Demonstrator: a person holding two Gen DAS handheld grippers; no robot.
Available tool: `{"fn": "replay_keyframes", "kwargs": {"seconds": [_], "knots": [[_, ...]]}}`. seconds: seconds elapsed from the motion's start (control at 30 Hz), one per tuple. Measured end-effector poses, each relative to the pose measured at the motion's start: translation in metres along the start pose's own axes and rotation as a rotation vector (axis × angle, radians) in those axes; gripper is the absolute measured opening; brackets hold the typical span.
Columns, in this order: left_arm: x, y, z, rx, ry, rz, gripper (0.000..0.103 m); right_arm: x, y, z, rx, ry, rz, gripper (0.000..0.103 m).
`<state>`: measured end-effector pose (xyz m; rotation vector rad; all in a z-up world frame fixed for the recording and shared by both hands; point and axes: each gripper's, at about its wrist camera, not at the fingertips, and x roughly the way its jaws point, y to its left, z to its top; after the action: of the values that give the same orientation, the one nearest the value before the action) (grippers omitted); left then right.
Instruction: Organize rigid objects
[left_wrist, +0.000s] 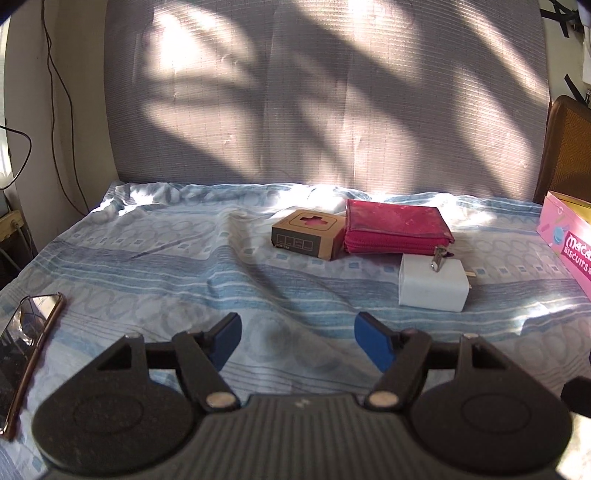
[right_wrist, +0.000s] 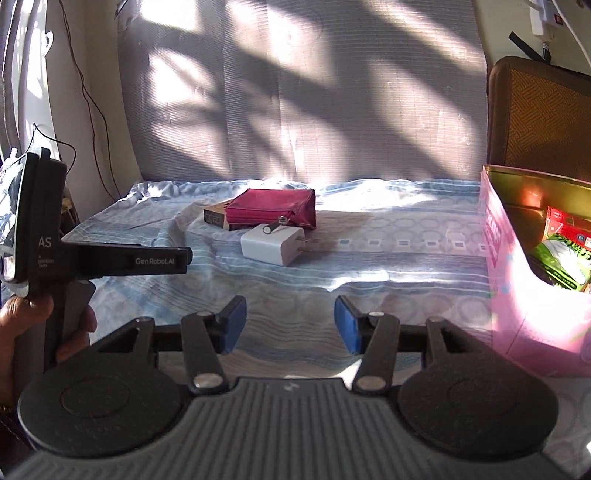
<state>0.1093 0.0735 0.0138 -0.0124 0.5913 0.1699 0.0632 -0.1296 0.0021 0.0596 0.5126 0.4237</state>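
Both grippers hovered over the bed (left_wrist: 155, 258), the left gripper (left_wrist: 295, 341) and right gripper (right_wrist: 290, 325) gaping with nothing between the pads. A white charger (left_wrist: 432, 286) lay just beside a red pouch (left_wrist: 397, 227).

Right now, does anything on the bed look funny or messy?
A little. The red pouch has its zipper pull flopped onto the white charger. The phone lies far off by itself.

On the bedsheet (left_wrist: 147, 258), a small cardboard box (left_wrist: 306, 234) lies just left of a zip pouch (left_wrist: 397, 227), touching it. A charger plug (left_wrist: 432, 284) sits in front of the pouch, under its zip pull. A biscuit box (right_wrist: 517, 295) stands far right, packets (right_wrist: 561, 254) inside; a phone (left_wrist: 26, 354) lies far left
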Motion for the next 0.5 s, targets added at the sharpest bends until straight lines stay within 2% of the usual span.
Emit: {"fn": "replay_keyframes", "kwargs": {"seconds": [0.27, 0.5], "knots": [[0.003, 0.007, -0.001, -0.038, -0.007, -0.021, 0.07, 0.019, 0.006, 0.003, -0.032, 0.027, -0.011, 0.055], [0.005, 0.018, -0.001, -0.101, 0.005, -0.048, 0.07, 0.056, 0.018, 0.025, -0.07, 0.038, -0.006, 0.056]]}}
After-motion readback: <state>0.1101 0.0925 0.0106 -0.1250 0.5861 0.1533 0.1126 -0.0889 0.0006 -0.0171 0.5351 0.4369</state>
